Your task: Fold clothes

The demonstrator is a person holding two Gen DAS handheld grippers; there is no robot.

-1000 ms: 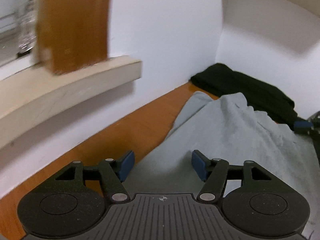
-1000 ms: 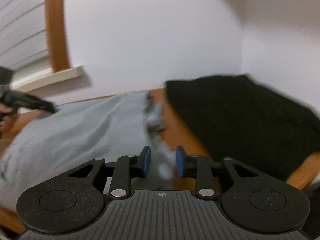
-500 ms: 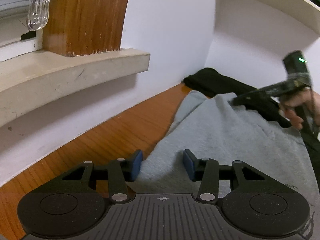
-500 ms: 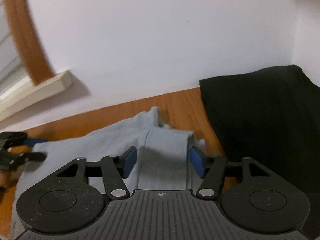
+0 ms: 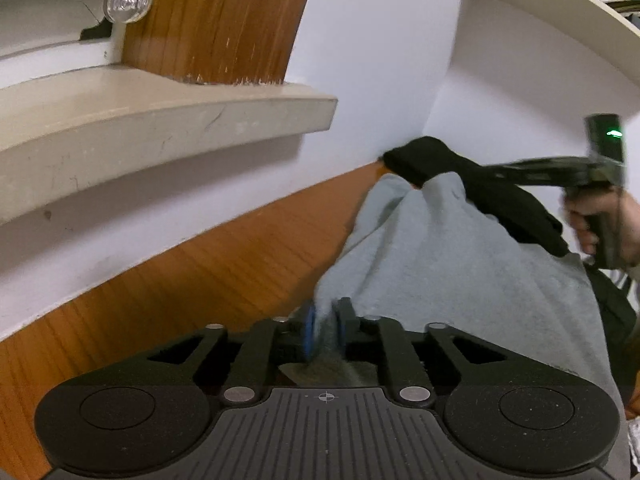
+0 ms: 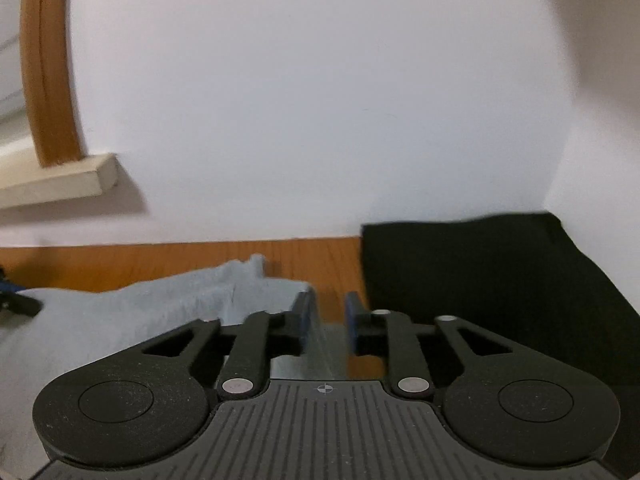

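Left tool [image 5: 325, 330]: angling downward, jaws closing, blue pads [image 5: 308, 334] pinching a fold of grey cloth [image 5: 460, 264] between them. Right tool [image 6: 329, 322]: angling downward, jaws closing, narrow gap showing, grey cloth edge lying against the left pad only. Right hand [image 5: 604, 226]: gripping that tool's handle, fingers wrapping around it, appearing blurred at the far right of the left wrist view.

Both wrist views low, close, facing wall; share grey garment [image 5: 460, 264] [image 6: 132, 312], wooden tabletop [image 5: 200, 276]
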